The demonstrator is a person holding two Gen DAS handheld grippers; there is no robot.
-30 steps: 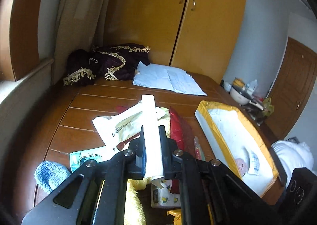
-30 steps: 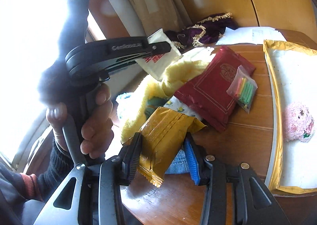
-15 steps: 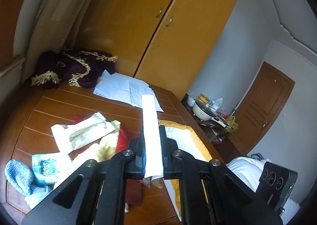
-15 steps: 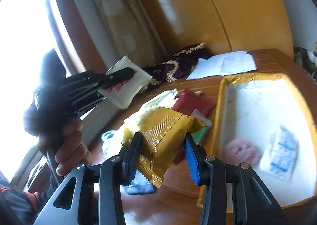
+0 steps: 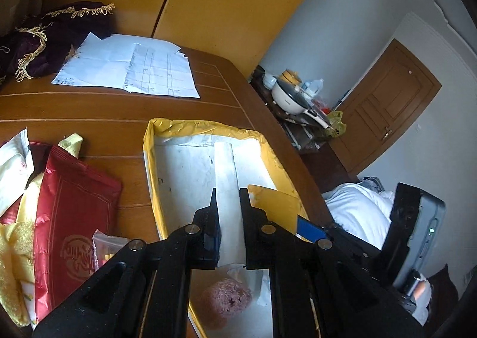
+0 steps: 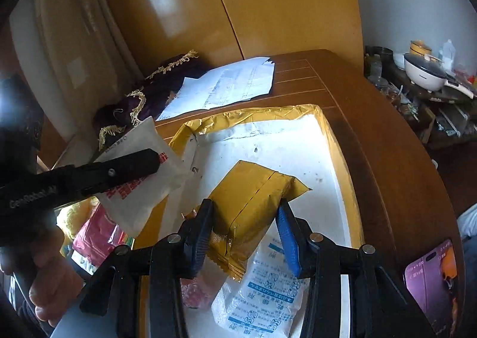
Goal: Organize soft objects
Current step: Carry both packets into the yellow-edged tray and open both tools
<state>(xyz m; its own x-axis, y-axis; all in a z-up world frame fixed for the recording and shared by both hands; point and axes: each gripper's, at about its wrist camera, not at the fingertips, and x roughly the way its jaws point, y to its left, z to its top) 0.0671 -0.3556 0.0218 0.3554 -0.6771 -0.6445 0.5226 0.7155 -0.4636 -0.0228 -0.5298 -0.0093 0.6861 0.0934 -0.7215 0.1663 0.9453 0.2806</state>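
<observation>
Both hands are over the yellow box [image 6: 334,141]. The left gripper [image 5: 228,212] is clamped on a white packet [image 5: 226,183]; the right gripper [image 6: 246,229] squeezes a gold bag [image 6: 250,198]. A pink puff [image 5: 226,300] and a blue-print packet [image 6: 265,287] are already inside. At 9 o'clock a red bag [image 5: 71,218], a yellow cloth [image 5: 15,251], prob. more, wait on the table [image 5: 119,108].

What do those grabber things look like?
Both are black plastic with silver bolts. The right hand-held gripper has one black ridged finger and one blue pad. The left hand-held gripper has pale lettering along its side, seen from the right wrist view. A dark sleeve shows.
</observation>
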